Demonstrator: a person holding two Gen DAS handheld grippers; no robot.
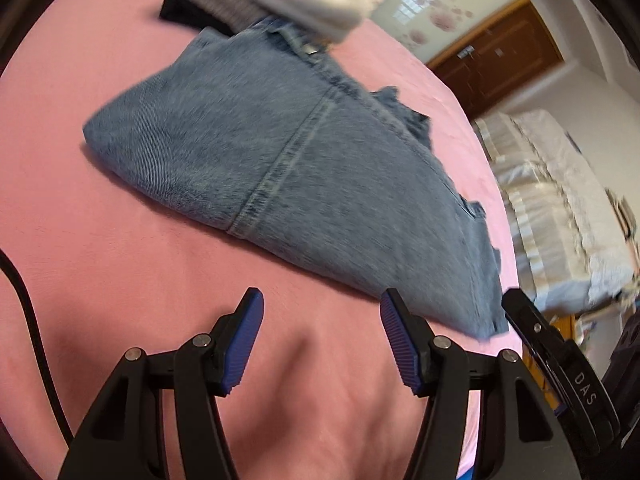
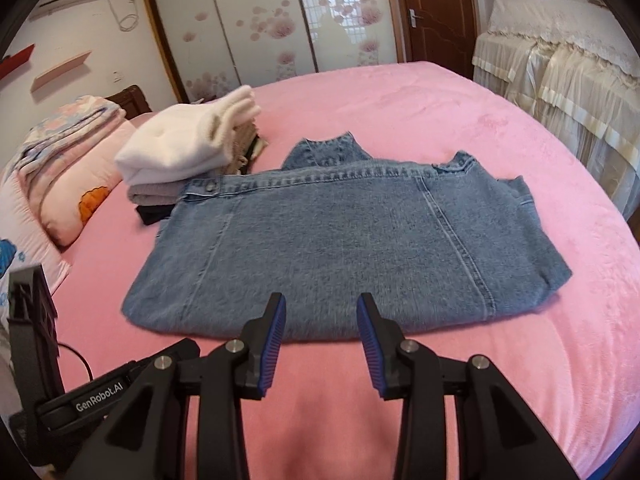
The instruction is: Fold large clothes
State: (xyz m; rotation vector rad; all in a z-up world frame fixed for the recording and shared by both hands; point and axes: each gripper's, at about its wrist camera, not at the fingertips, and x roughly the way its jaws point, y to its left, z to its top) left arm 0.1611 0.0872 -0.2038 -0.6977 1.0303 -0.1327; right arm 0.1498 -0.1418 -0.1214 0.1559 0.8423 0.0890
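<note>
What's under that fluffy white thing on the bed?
The white garment tops a stack: a grey folded piece, then something dark. Striped edges peek out behind; anything deeper is covered.

Soft daylight fills the room. The left view is motion-smeared, the folded blue denim jacket [image 1: 288, 168] streaky; the right is sharper. Both bulge, with black corners.

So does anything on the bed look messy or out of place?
Mostly tidy. The denim jacket lies folded flat on the pink bed, but its collar and a bunched sleeve poke out past the neat edges. The stack of folded clothes beside it looks orderly.
</note>
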